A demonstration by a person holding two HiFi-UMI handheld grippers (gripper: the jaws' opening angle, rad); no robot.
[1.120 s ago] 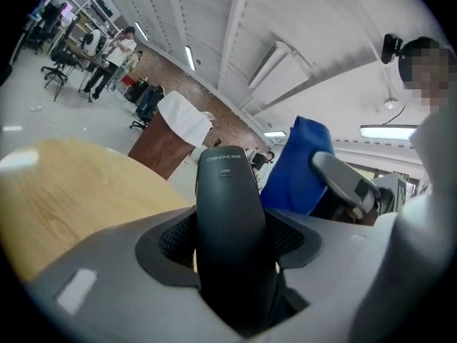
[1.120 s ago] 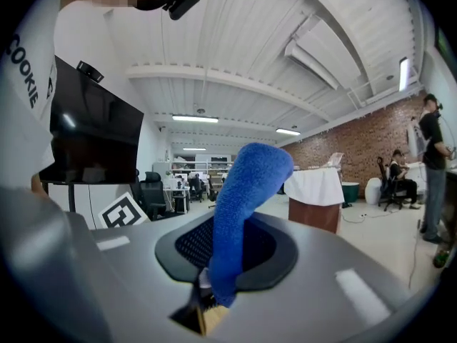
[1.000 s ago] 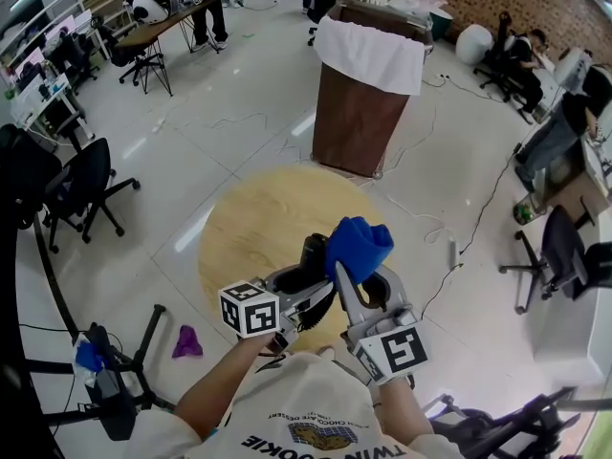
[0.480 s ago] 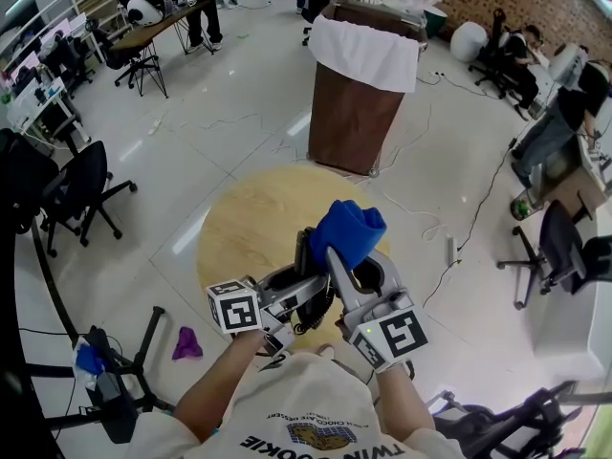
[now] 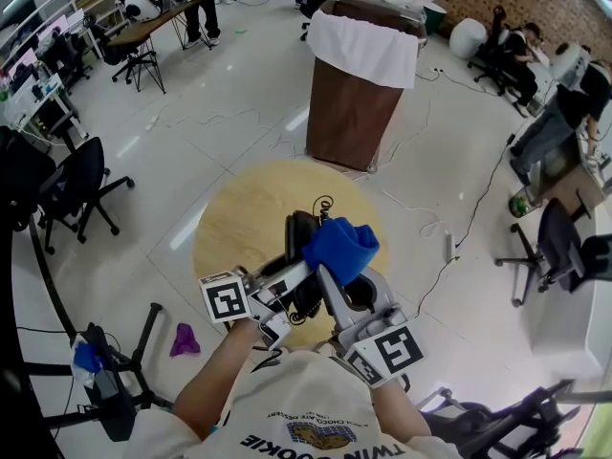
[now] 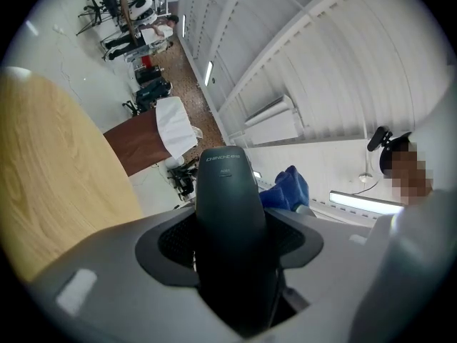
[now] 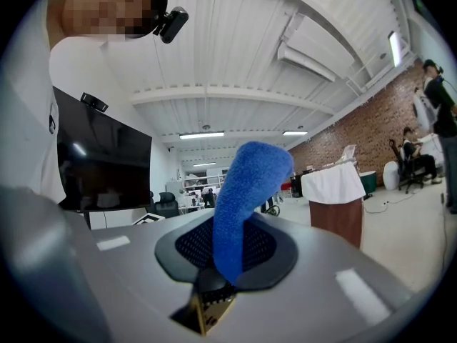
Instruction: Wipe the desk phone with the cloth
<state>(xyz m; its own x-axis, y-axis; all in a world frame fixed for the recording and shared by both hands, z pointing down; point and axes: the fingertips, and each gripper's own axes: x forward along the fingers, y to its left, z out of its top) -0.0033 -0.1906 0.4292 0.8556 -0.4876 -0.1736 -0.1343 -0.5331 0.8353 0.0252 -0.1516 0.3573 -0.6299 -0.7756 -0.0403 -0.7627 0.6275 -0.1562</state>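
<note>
A white short-sleeved T-shirt [image 5: 308, 400] is worn, printed across the chest with dark block lettering and a small brown-and-gold emblem [image 5: 316, 435]. Ahead of the T-shirt's left sleeve, the light grey plastic left gripper [image 5: 287, 277] is seen, topped by a white cube with black square markers [image 5: 228, 300]. Ahead of the T-shirt's right sleeve, the matching grey right gripper [image 5: 330, 280] is seen, with its own white marker cube [image 5: 395, 349]. Each jaw's inner face is lined with a dark, mesh-textured oval pad [image 7: 273, 249]. Above the T-shirt's collar, a small black head-mounted camera [image 7: 173, 21] is worn.
</note>
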